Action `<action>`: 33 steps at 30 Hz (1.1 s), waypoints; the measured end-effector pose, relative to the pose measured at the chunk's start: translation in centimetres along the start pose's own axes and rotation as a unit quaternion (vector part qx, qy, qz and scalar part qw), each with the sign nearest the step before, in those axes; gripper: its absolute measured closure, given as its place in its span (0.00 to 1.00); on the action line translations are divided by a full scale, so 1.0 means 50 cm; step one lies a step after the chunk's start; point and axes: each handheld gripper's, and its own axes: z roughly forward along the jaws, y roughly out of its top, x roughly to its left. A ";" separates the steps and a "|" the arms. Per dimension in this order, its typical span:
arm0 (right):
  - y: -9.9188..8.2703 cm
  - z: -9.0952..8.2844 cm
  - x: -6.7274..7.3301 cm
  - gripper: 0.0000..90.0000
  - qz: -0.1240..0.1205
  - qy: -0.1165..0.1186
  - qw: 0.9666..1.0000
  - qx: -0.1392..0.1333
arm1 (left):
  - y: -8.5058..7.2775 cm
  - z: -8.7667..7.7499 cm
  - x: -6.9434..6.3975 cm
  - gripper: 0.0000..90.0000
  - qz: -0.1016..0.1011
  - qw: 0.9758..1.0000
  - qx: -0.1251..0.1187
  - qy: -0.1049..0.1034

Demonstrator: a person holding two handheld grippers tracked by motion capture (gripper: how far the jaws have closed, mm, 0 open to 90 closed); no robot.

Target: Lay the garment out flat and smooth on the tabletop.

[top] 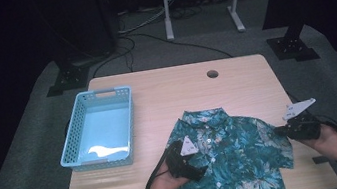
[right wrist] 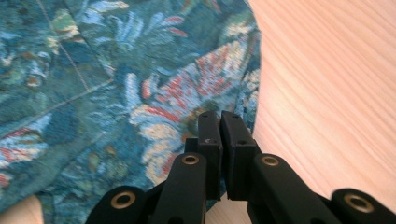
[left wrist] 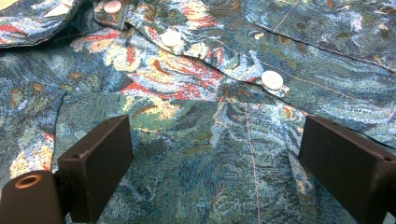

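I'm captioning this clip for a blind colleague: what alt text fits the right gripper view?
The right gripper, its two black jaws closed together, sits at the edge of a teal floral shirt lying flat on a light wooden table. Whether the jaws pinch the fabric cannot be told.
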 end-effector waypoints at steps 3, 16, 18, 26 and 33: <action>-0.009 -0.001 -0.009 0.96 0.010 -0.004 1.000 -0.001 | 0.000 0.000 0.000 0.10 0.000 1.000 0.000 0.000; -0.011 -0.032 -0.008 0.76 0.021 -0.026 0.999 -0.030 | 0.000 0.000 -0.001 0.10 -0.001 1.000 0.000 0.001; -0.011 -0.035 -0.006 0.74 0.024 -0.018 0.999 -0.037 | 0.000 0.000 -0.001 0.10 -0.002 1.000 0.000 0.001; -0.010 -0.018 0.029 0.64 0.017 0.022 0.999 -0.040 | 0.000 0.000 -0.001 0.10 -0.002 1.000 0.000 0.001; 0.004 0.010 0.096 0.56 -0.009 0.068 0.997 -0.042 | 0.001 0.000 -0.001 0.10 -0.004 1.000 0.001 0.002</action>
